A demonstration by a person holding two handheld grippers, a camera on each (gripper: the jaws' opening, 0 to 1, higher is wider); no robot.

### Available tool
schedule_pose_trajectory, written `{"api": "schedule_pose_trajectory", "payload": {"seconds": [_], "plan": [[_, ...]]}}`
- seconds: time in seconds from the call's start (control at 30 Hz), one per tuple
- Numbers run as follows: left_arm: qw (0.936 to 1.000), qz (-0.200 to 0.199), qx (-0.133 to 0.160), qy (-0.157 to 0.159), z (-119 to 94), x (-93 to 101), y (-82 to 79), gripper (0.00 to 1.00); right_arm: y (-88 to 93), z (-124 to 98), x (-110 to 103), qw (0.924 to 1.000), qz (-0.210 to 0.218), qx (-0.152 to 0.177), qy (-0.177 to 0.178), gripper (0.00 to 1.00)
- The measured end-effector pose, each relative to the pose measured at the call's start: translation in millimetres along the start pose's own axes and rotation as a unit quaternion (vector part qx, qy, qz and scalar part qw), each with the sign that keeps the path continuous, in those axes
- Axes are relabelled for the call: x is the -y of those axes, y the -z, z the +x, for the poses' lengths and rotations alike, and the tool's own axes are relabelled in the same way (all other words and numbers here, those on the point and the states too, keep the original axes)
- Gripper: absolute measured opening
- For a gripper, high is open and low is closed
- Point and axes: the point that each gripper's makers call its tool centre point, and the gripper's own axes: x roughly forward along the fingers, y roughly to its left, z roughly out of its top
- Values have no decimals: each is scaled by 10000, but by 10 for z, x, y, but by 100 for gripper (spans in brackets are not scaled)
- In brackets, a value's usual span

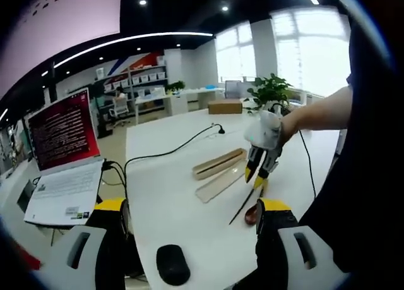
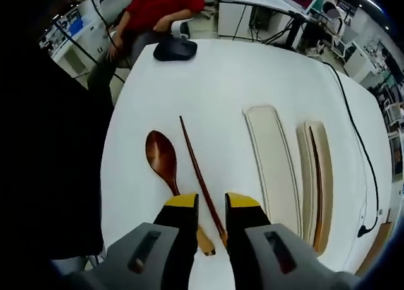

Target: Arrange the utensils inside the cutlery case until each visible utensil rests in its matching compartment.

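- Wooden spoon (image 2: pixel 163 158) and one dark chopstick (image 2: pixel 201 176) lie loose on the white surface (image 2: pixel 208 75), both to the left of the case (image 2: pixel 315 182) as my right gripper view shows it.
- Between them and the case lies the pale lid (image 2: pixel 271 163), flat and apart from the case.
- One chopstick (image 2: pixel 317 182) already rests in the case, along its length.
- My right gripper (image 2: pixel 211 205) hangs just over the near ends of the spoon handle and the loose chopstick, jaws slightly parted and holding nothing.
- In my left gripper view the right gripper (image 1: pixel 260 170) points down at the same spot, at the spoon (image 1: pixel 252 213).
- My left gripper (image 1: pixel 192 208) sits back from the case, beside a black mouse (image 1: pixel 173 263), jaws wide apart and empty.
- I judge the step in hand to be picking up the loose chopstick.
- Next move, as I see it: lower a little, centre the jaws on the chopstick alone, clear of the spoon handle, close, then carry it over the lid to the case.
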Motion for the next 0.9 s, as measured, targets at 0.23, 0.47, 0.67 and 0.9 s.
{"api": "schedule_pose_trajectory", "payload": {"seconds": [0.23,0.47,0.67,0.9], "plan": [[9999,42,-111,42,6,3,78,86,66,199,-44,9994,-198,-279,-113,14],[9998,159,-141,-64,16,123,-30,85,113,261,-77,9979,-435,-461,-150,16],[9997,99,-127,-187,-44,69,-29,84,71,276,-31,9985,-360,-396,-142,13],[9994,144,-96,-296,-61,-24,-13,84,58,284,-30,9981,-317,-512,-84,13]]}}
